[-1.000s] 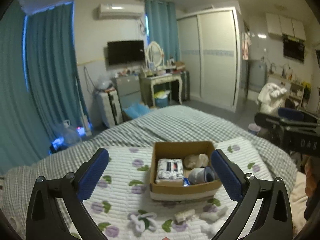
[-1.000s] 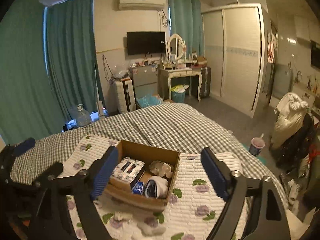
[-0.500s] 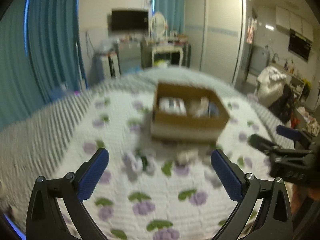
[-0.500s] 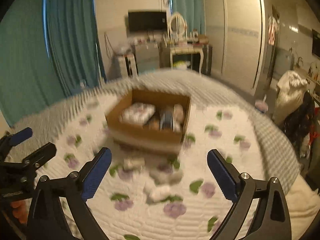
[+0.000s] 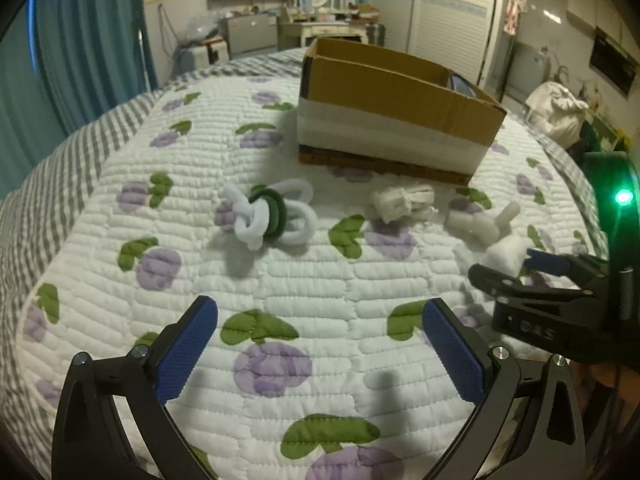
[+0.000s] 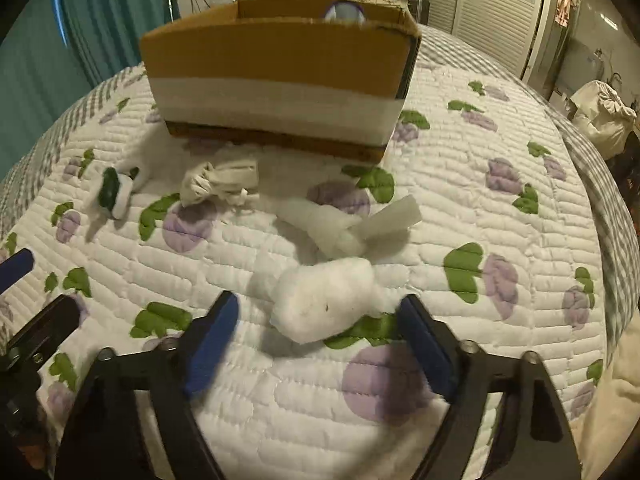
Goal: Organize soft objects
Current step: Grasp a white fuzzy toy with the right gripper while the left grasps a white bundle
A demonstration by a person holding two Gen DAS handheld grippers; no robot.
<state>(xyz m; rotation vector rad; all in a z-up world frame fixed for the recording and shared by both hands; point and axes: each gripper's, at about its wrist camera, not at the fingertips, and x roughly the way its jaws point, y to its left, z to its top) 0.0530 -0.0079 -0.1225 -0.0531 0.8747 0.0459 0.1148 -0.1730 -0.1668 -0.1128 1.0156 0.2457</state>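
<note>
Bed point(image 5: 92, 128): grey-and-white checked cover, with a white quilted pad point(image 5: 320, 280) printed with purple fruit and green leaves laid over it. On the pad, far side from me: cardboard box point(image 5: 392, 120), brown with a white band round its lower half. In front of the box, a row of loose soft items, apart from one another: white-and-green looped cord bundle point(image 5: 272, 212), knotted white cloth bundle point(image 6: 220, 184), knotted white foam strip point(image 6: 344, 224), white cotton wad point(image 6: 324, 300) nearest me.
</note>
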